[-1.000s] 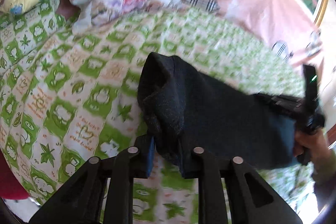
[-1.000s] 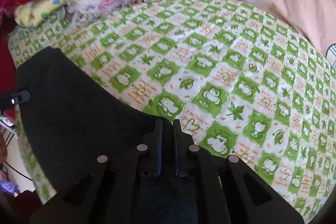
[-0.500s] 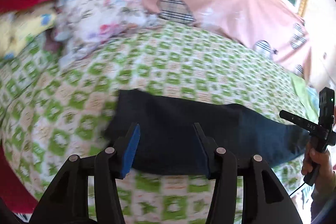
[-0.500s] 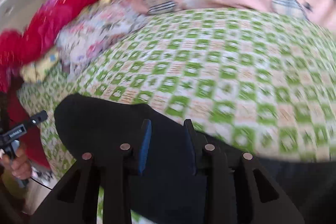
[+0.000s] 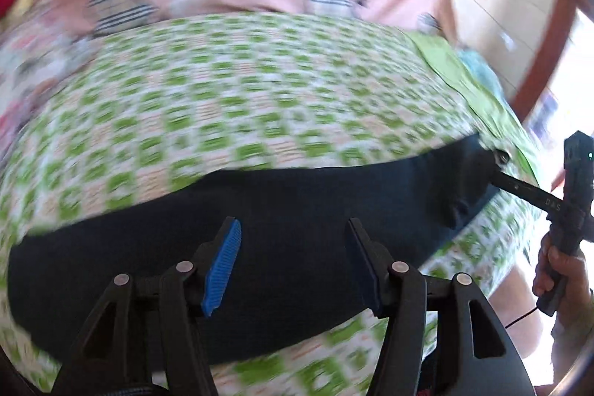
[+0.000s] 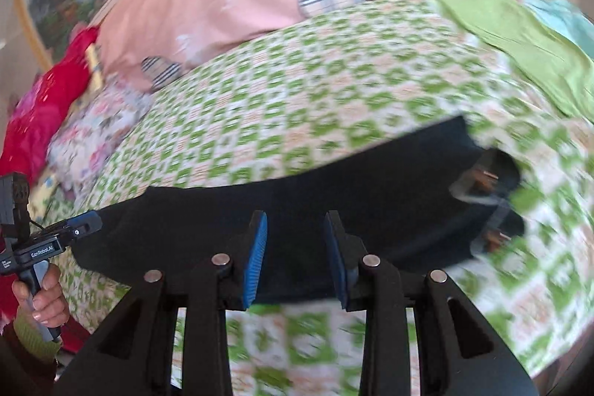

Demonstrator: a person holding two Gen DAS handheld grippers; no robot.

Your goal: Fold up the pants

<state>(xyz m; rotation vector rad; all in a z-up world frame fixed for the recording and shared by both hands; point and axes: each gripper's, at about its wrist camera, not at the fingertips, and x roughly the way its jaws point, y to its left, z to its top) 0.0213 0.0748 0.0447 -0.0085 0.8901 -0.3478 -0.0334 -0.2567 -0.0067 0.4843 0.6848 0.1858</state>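
Just ahead of the left tool [image 5: 293,260], whose fingers stood apart and empty, the dark navy, soft fabric pants [image 5: 260,236] lay as a long flat band across the green-and-white checked bed cover [image 5: 260,91]. The right tool [image 6: 295,257] also gaped, holding nothing, the cloth directly beyond its tips. The pants looked light, limp and likely to sag, so pinching both ends at the edge seemed wisest.

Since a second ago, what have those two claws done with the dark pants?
Both let go. The left claw and right claw, then shut on the lifted, bunched pants, now hang open above them. The pants have dropped and lie stretched flat along the bed. The bedding has stayed put.
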